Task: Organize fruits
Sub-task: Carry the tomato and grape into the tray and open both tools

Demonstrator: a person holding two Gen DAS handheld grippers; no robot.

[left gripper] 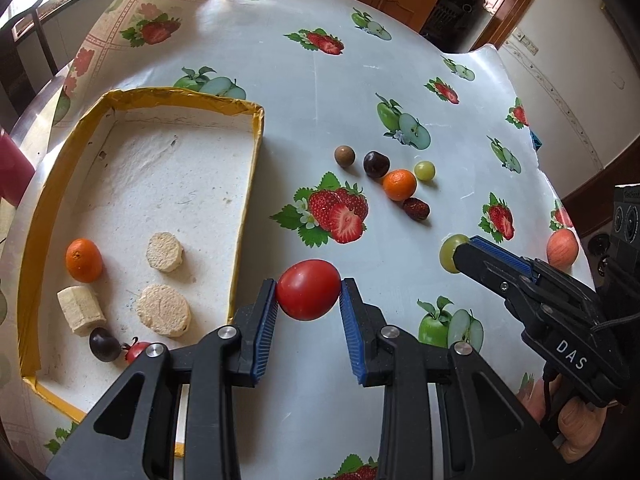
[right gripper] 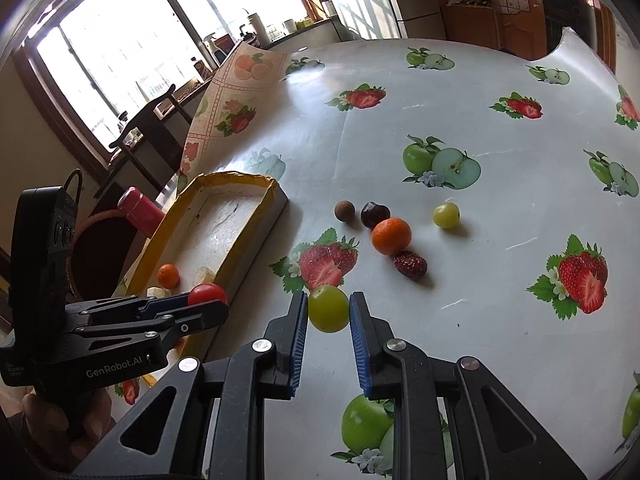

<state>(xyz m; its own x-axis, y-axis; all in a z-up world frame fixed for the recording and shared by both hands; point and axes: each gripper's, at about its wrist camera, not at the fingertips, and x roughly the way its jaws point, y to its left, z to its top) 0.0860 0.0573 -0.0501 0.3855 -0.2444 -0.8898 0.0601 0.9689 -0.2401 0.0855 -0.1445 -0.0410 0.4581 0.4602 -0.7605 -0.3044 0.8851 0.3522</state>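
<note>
At far left on the table [left gripper: 280,92], which wears a white oilcloth printed with strawberries and apples, lies a shallow white foam tray with a yellow taped rim [left gripper: 256,128]. Inside it sit one small orange mandarin [left gripper: 84,261], three pale cut chunks of something spongy, perhaps banana or sugarcane [left gripper: 164,251], one dark purple grape [left gripper: 104,344] and one small red fruit [left gripper: 137,351] half hidden by the jaws.

Just right of the tray's near corner, the left gripper [left gripper: 308,294] holds a smooth red cherry tomato [left gripper: 308,290]; its blue-padded jaws press both sides, and the tomato hangs above the table, outside the rim. The tray lies directly to its left, so the coming move looks like a short sideways carry over the rim. The tomato's long axis runs across the jaws.

Farther right and beyond, five loose fruits cluster on the table: one brown round longan [left gripper: 344,156], one dark cherry [left gripper: 376,164], one orange mandarin on the cloth [left gripper: 399,184], one pale green grape [left gripper: 424,170] and one wrinkled red date [left gripper: 416,209].

Right again, the right gripper [right gripper: 329,310] brackets a larger round green grape [right gripper: 328,308]; its jaws touch or nearly touch both sides, and a firm grip cannot be confirmed. This grape is farther from the tray than the tomato.

At far right, near the table edge, rests one pink-orange round fruit [left gripper: 562,247].
</note>
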